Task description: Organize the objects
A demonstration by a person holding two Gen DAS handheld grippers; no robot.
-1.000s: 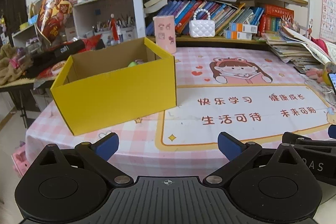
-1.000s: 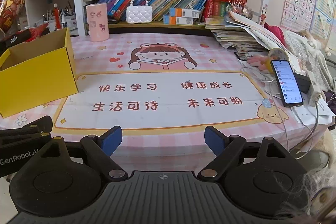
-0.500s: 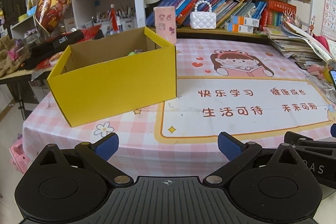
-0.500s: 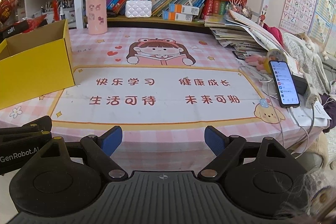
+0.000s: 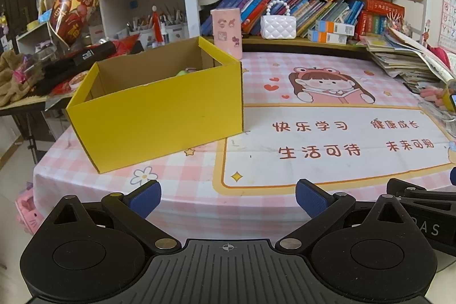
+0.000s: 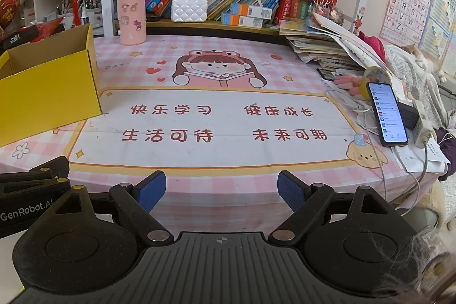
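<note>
A yellow cardboard box (image 5: pixel 159 116) stands open on the left of the pink checked table mat (image 5: pixel 327 138); a green object (image 5: pixel 183 72) shows just above its near wall. The box also shows at the left of the right wrist view (image 6: pixel 48 93). My left gripper (image 5: pixel 228 197) is open and empty, held off the table's near edge. My right gripper (image 6: pixel 221 191) is open and empty, also off the near edge, to the right of the left one.
A pink cylinder holder (image 5: pixel 227 32) and a white quilted purse (image 5: pixel 278 26) stand at the back by the bookshelf. A stack of books (image 6: pixel 327 47), a lit phone (image 6: pixel 387 114) and cables (image 6: pixel 410 170) lie at the right. Clutter fills the side table (image 5: pixel 28 101) at the left.
Both grippers have pulled back and risen a little from the table, so the box and mat sit farther away and lower in view. Both stay open.
</note>
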